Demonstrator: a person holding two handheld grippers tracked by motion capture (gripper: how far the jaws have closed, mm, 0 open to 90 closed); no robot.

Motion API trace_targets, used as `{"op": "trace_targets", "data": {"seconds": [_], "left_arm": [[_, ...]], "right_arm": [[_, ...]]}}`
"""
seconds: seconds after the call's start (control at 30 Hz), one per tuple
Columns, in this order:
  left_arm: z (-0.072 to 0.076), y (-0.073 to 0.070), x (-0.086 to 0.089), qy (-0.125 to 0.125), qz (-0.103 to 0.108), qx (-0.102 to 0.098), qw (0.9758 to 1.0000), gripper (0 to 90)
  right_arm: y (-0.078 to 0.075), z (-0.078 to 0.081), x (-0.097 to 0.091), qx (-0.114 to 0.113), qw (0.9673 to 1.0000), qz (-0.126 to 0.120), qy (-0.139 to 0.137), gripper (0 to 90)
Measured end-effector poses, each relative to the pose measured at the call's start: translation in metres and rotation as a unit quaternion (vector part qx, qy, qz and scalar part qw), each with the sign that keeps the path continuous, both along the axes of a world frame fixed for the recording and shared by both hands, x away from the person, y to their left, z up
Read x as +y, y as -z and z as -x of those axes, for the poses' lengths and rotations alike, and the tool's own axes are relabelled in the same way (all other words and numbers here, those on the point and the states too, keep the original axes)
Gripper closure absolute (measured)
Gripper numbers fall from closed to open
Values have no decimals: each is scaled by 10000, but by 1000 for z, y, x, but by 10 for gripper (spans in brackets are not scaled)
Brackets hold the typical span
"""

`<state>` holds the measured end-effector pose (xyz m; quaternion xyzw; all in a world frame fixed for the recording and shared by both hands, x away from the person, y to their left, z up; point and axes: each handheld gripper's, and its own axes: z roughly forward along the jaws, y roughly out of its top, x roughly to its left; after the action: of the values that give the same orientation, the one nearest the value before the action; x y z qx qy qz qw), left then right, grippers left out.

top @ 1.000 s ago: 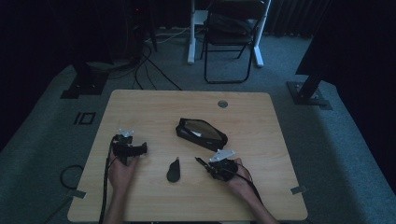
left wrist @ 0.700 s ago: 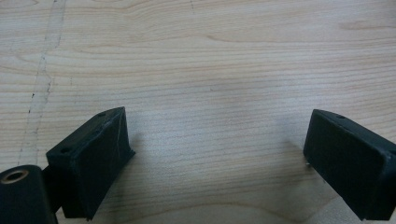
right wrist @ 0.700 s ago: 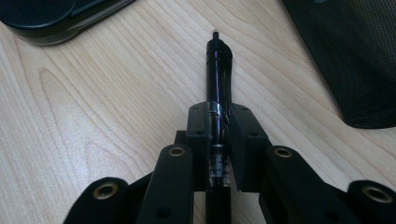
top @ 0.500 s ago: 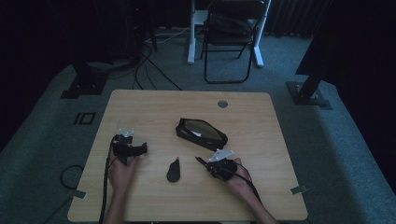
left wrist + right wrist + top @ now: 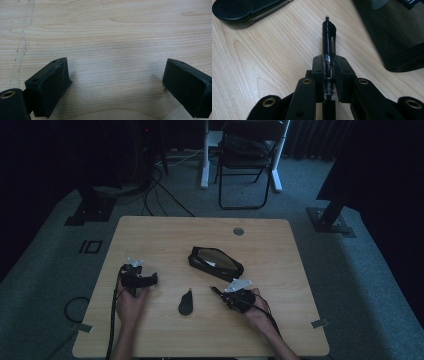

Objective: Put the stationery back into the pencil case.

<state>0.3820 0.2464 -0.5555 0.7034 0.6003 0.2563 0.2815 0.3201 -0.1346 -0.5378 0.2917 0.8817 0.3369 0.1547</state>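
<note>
A black pen (image 5: 329,42) sits pinched between the right gripper (image 5: 329,75) jaws, long axis running straight out ahead, the mesh pencil case (image 5: 216,262) just beyond on the table (image 5: 150,235) (left gripper (image 5: 120,82), spread empty, lies farther off)

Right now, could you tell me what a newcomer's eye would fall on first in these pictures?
Probably the glossy black pen, clamped in the right claw just above the pale wooden table. Next, the black mesh pouch lying near the table's middle, and the left claw, wide open over bare wood.
</note>
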Motion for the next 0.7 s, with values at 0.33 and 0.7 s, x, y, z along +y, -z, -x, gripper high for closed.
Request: {"op": "trace_targets", "data": {"seconds": [0.33,0.7], "left_arm": [[0,0,0,0,1,-1,10000,72],[0,0,0,0,0,-1,10000,72]], "right_arm": [[-6,1,-1,-76,10000,-20,1,798],[-12,2,-2,-140,9999,-53,-6,798]]}}
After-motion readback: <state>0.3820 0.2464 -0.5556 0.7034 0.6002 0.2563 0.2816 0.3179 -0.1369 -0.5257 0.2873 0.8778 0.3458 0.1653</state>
